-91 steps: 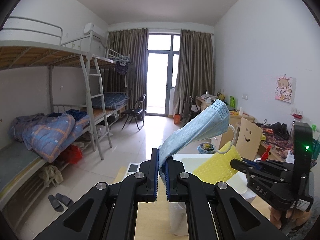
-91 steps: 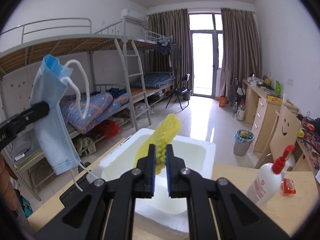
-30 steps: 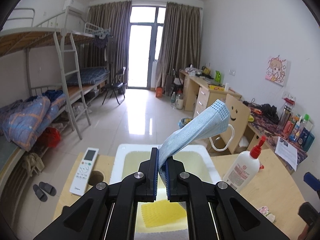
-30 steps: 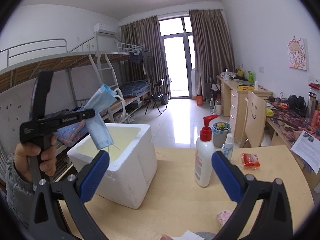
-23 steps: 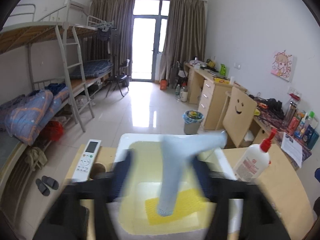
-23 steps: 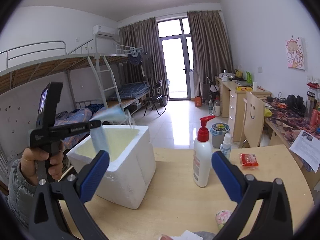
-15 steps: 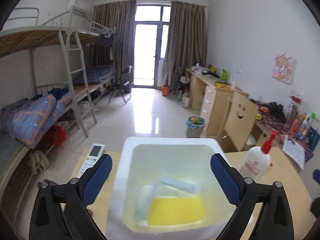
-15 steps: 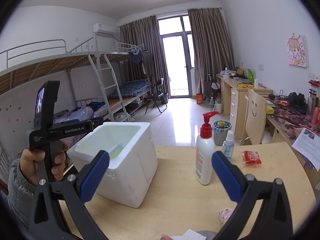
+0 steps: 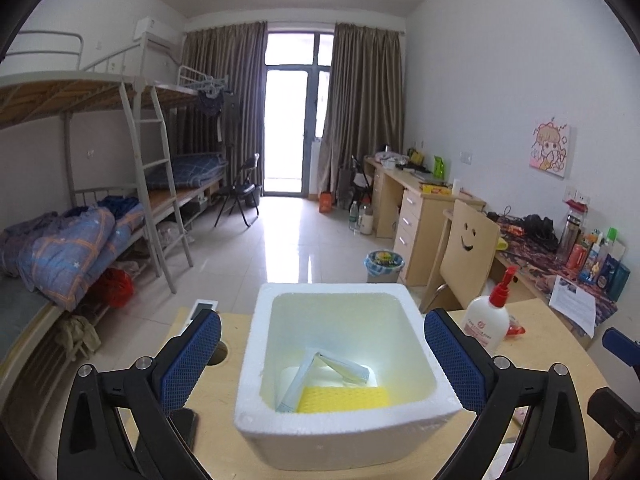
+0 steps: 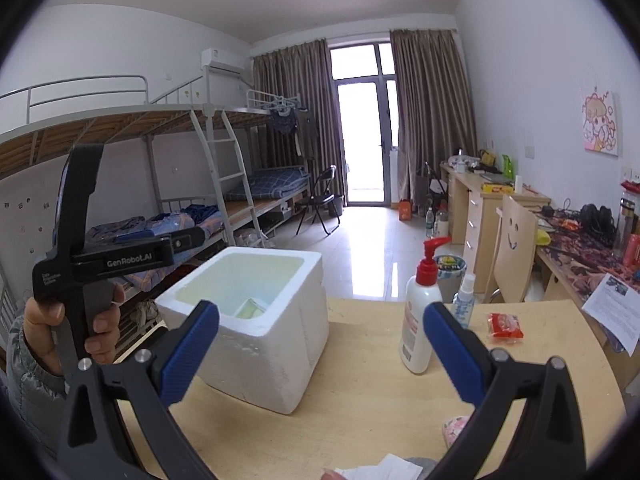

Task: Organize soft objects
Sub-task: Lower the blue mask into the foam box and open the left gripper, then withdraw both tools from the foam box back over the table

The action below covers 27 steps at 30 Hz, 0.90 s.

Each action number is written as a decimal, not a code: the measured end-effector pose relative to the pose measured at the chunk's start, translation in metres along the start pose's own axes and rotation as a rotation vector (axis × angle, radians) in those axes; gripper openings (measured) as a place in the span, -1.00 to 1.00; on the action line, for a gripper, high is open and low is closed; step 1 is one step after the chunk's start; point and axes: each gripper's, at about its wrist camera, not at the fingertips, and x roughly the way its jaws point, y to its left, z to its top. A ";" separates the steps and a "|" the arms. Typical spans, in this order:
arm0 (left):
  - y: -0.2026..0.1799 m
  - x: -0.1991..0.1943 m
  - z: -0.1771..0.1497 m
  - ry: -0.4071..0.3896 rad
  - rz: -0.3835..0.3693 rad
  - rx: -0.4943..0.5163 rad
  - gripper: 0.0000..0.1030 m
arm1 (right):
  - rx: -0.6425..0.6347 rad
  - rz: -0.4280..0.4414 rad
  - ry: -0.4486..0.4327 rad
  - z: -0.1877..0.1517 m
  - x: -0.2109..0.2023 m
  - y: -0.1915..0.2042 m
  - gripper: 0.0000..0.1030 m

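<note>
Now the left gripper (image 9: 322,354) is seen spread wide and empty, poised above the white foam box (image 9: 416,344), its blue pads (image 9: 192,354) straddling the box's rim on either side. Down on the box floor the blue face mask (image 9: 310,376) is found lying bent, one end draped over the yellow sponge cloth (image 9: 344,398), which lies flat toward the near wall. Both soft pieces are judged to be stowed, so the drop-off step looks finished for these two.

Over on the right, the right gripper (image 10: 322,354) is likewise held fully apart with nothing between its pads, hovering above the wooden surface (image 10: 360,392) just beside the box. Close to it, at the near edge, a small pink patterned item (image 10: 454,428) and a white tissue-like sheet (image 10: 380,470) are partly glimpsed; what exactly they are cannot be told. Further out on the surface, a white pump bottle with a red head (image 10: 420,320), a small spray bottle (image 10: 464,306) and a red packet (image 10: 504,326) are seen standing apart.

Next, a fresh soft item is expected to be sought: a lowering toward the near edge, a gentle pinch, and a lift back over the box would be called for.
</note>
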 end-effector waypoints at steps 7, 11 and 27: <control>-0.005 -0.042 0.000 -0.052 0.022 0.010 0.98 | -0.014 0.008 -0.033 0.002 -0.025 0.011 1.00; -0.005 -0.069 -0.006 -0.086 0.051 0.012 0.98 | -0.027 0.007 -0.062 0.001 -0.044 0.018 1.00; -0.024 -0.165 -0.052 -0.191 0.006 0.057 0.98 | -0.081 -0.025 -0.158 -0.023 -0.110 0.042 1.00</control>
